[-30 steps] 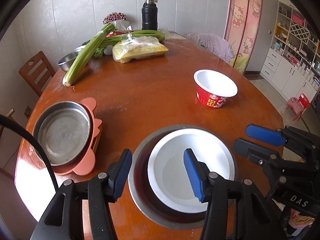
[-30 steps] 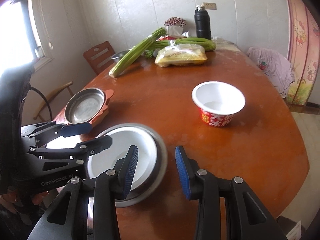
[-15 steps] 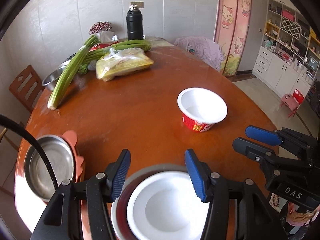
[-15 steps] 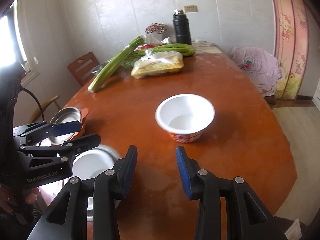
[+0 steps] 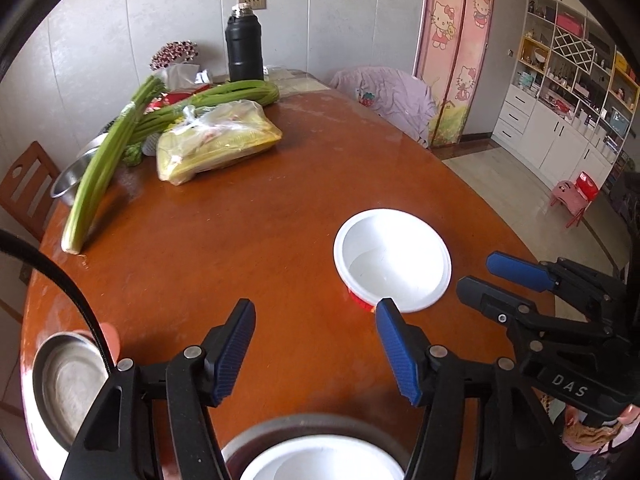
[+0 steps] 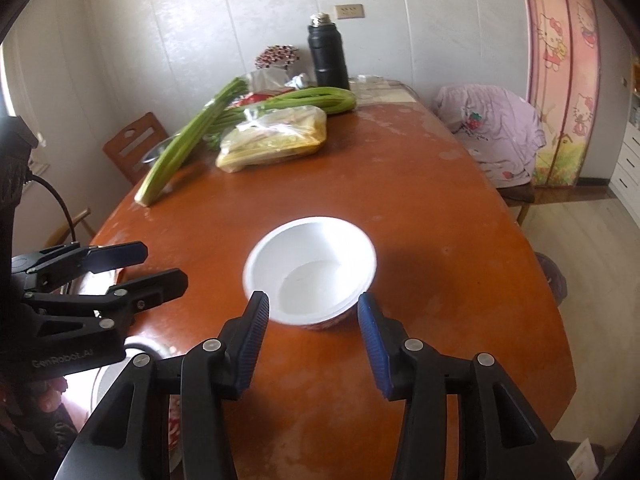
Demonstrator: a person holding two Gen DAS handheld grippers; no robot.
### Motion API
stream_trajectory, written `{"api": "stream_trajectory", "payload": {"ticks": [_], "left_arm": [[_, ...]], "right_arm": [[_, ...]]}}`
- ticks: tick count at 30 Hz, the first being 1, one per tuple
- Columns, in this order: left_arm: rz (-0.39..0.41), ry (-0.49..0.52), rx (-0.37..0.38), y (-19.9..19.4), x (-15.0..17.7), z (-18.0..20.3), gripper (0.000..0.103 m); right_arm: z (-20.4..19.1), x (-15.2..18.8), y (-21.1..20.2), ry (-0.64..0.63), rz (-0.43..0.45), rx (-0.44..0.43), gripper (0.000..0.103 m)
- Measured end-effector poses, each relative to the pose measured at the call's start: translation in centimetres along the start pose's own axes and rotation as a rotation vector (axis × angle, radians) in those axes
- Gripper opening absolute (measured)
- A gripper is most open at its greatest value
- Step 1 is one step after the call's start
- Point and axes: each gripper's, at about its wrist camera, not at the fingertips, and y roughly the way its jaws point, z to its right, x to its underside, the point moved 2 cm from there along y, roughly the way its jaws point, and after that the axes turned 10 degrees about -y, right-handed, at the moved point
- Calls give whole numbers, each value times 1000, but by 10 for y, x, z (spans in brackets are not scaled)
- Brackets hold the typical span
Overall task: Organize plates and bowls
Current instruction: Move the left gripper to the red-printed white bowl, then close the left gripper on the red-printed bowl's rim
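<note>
A white bowl with a red outside [image 5: 393,259] stands on the brown table; in the right wrist view the bowl [image 6: 311,270] sits just ahead of my open, empty right gripper [image 6: 313,340], between its two fingers' lines. My left gripper [image 5: 316,350] is open and empty above bare table. Below it, a white plate [image 5: 316,458] lies in a steel plate [image 5: 296,426] at the table's near edge. A steel dish [image 5: 66,384] on a pink tray [image 5: 113,340] lies at the left. The right gripper also shows in the left wrist view [image 5: 496,276].
Celery stalks [image 5: 104,168], a plastic bag of food [image 5: 218,140], a black flask [image 5: 244,48] and a steel bowl [image 5: 74,172] fill the table's far end. A wooden chair [image 5: 24,184] stands left, a cloth-covered chair [image 5: 384,92] far right.
Both grippers have moved forward and right over the table. The stacked plates slid to the bottom edge of the left view. The white bowl is now close before the right gripper, whose jaws have widened.
</note>
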Motion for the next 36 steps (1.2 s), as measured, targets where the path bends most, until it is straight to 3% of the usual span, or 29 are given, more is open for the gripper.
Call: {"api": "stream_trajectory", "payload": {"ticks": [17,32,36], "left_arm": [[-119,-27,28,56,-25,2,62],[-184,-56,12,85,-26,-10,62],[-215,-73,22,93,-23,-15,54]], "right_arm": [[29,-13,66,18,-132,12,48],[0,-12,90,-62,-173,-61,47],[-9,-12,93,-76,-175,-91,47]]}}
